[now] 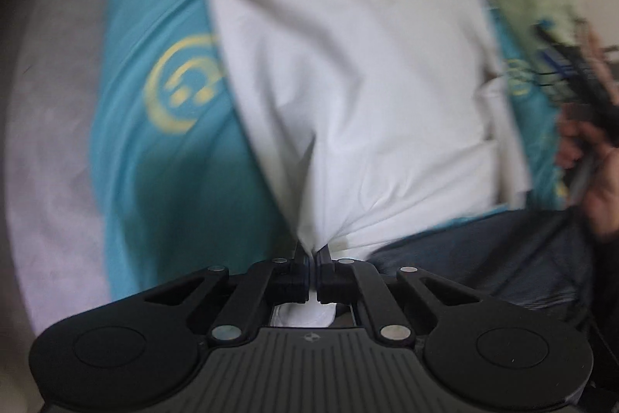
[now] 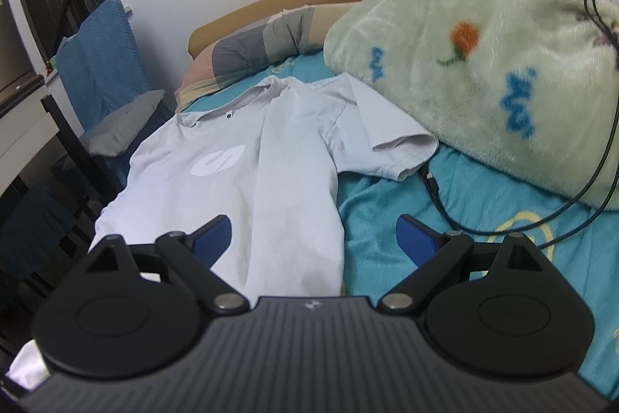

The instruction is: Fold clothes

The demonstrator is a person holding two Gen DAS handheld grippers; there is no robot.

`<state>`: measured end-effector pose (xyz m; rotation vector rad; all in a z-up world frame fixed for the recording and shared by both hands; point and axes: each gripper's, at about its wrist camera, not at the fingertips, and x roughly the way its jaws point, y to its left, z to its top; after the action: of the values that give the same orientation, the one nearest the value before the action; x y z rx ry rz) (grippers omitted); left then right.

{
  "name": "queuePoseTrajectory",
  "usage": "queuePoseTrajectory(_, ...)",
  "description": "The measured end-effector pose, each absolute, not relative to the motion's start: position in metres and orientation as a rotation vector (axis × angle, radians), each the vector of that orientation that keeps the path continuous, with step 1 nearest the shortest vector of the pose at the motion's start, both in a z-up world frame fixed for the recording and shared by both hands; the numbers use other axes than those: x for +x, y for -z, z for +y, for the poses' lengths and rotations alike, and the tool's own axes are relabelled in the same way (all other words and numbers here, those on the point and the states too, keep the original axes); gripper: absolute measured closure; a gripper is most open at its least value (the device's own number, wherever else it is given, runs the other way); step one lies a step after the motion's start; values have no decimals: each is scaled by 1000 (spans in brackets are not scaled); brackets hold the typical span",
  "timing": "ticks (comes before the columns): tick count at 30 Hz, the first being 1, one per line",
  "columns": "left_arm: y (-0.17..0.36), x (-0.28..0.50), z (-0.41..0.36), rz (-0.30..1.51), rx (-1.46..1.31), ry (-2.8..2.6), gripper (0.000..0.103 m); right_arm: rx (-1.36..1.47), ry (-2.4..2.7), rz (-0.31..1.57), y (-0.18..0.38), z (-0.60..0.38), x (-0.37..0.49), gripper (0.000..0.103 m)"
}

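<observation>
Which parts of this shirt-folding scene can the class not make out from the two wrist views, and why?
- Left wrist view: motion blur smears the white shirt; the shut left gripper covers the pinched hem.
- Right wrist view: the open right gripper body hides the shirt's bottom edge.
- Black cable: its far end runs out of frame.

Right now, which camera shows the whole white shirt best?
The right wrist view: the white shirt lies spread on the bed with its collar, logo and one sleeve showing. The left wrist view is blurred, showing only its lower part where the left gripper pinches it.
</observation>
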<state>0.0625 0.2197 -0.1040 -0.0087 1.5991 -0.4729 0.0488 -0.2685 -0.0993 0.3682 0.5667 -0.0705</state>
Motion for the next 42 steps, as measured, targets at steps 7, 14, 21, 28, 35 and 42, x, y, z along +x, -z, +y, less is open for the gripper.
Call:
queuePoseTrajectory(7, 83, 63, 222, 1403, 71, 416, 65, 369, 53, 542, 93, -269, 45, 10)
queuePoseTrajectory(14, 21, 79, 168, 1022, 94, 289, 19, 346, 45, 507, 87, -266, 47, 10)
queuePoseTrajectory(21, -23, 84, 59, 738, 83, 287, 10, 382, 40, 480, 82, -277, 46, 10)
queuePoseTrajectory(28, -1, 73, -16, 633, 4, 284, 6, 359, 50, 454, 81, -278, 44, 10)
queuePoseTrajectory(35, 36, 55, -17, 607, 143, 267, 4, 324, 63, 422, 79, -273, 44, 10)
queuePoseTrajectory(42, 35, 46, -8, 604, 124, 260, 4, 322, 91, 428, 84, -278, 49, 10)
